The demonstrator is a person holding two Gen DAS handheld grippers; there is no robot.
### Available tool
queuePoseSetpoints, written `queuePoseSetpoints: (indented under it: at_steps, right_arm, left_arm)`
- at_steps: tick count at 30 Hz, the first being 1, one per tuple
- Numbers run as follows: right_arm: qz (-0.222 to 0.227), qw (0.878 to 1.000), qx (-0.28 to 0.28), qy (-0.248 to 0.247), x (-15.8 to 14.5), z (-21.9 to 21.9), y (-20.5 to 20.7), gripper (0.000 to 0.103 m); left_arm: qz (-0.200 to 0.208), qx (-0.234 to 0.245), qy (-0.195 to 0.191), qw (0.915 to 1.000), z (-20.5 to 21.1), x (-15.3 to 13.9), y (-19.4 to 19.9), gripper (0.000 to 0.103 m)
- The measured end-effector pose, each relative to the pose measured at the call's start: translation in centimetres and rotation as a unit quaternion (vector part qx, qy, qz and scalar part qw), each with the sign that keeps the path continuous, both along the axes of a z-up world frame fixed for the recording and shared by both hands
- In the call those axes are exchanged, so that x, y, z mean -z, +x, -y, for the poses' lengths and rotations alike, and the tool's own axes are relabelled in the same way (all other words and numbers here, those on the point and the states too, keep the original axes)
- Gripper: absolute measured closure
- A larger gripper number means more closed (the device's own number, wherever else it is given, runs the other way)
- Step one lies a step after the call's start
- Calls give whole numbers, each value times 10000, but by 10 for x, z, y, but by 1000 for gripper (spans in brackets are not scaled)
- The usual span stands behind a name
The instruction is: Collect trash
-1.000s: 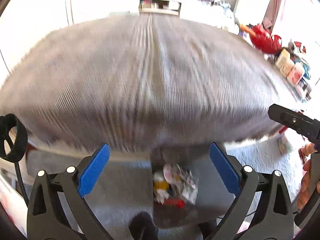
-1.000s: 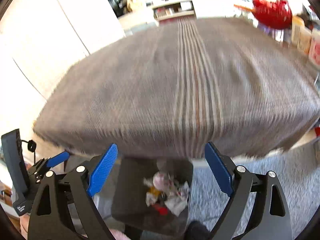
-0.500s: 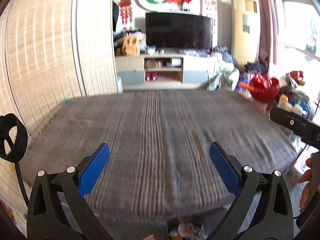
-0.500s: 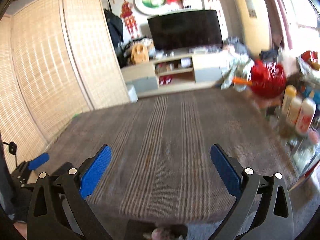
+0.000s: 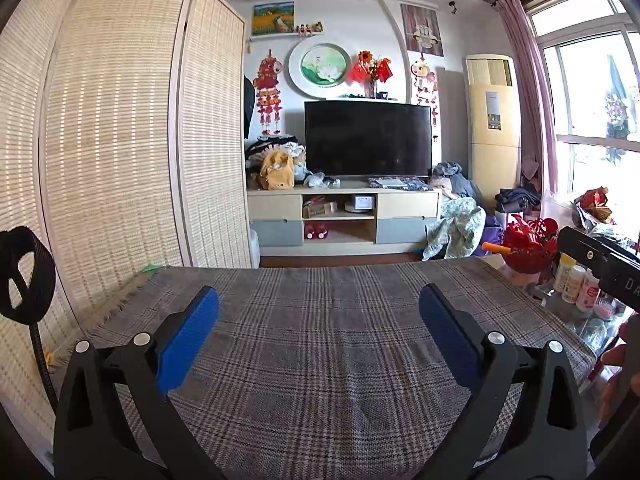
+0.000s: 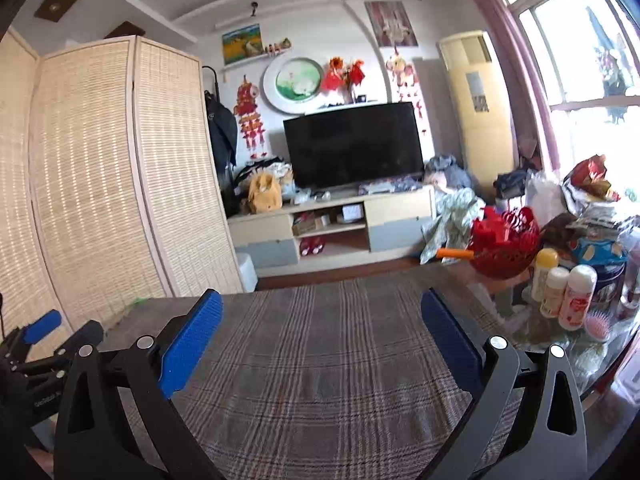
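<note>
Now left gripper (image 5: 318,334) and right gripper (image 6: 320,330): fingers spread wide, holding nothing, above plaid tablecloth (image 5: 320,360).

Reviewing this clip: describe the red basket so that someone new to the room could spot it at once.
Start at the plaid-covered table and go to its far right corner, on the window side. The red basket stands there, openwork plastic, with an orange handle poking out leftward. The white and yellow bottles beside it are plain and upright.
</note>
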State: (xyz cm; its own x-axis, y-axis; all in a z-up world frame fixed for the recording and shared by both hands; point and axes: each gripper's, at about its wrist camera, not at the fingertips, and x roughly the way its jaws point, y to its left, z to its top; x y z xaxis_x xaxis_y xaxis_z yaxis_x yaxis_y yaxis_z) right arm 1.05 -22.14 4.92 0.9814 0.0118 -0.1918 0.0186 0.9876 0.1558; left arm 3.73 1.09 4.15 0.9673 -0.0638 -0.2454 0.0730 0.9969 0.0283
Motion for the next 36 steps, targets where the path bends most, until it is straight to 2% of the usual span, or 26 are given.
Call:
queuePoseSetpoints:
  at_steps: [4,8,12,17,26,30,36]
  right_arm:
    - [93,9999,55,-111,-5,-2,-8,3]
    - [71,9998,131,-105,-9,-4,-11,3]
    - [-68,9997,143,-184,-7,-8,-11,3]
    - [-400,9984,251,-318,-1,-14,-11,3]
    - [-918,9951,339,-175,19,-9,-6,3]
    - [-1144,9928,312,-162,28,-8,-1,3]
    - [-1448,9891,200,-160,43,-10,4,3]
  left_arm:
    - [127,-100,45,9999,0,-4,-10,8]
    - [60,-36,-105,9999,-5,-4,-12,8]
    - [-90,-67,-91,9999,-7,1,-10,8]
    - [-343,-59,-125,9993,-7,9,-8,8]
    - [-655,33,-140,9978,-6,22,-11,8]
    - [-749,33,-20,9972,-2,26,-10,8]
    - [-988,98,-74,9950,-3,37,-6,8]
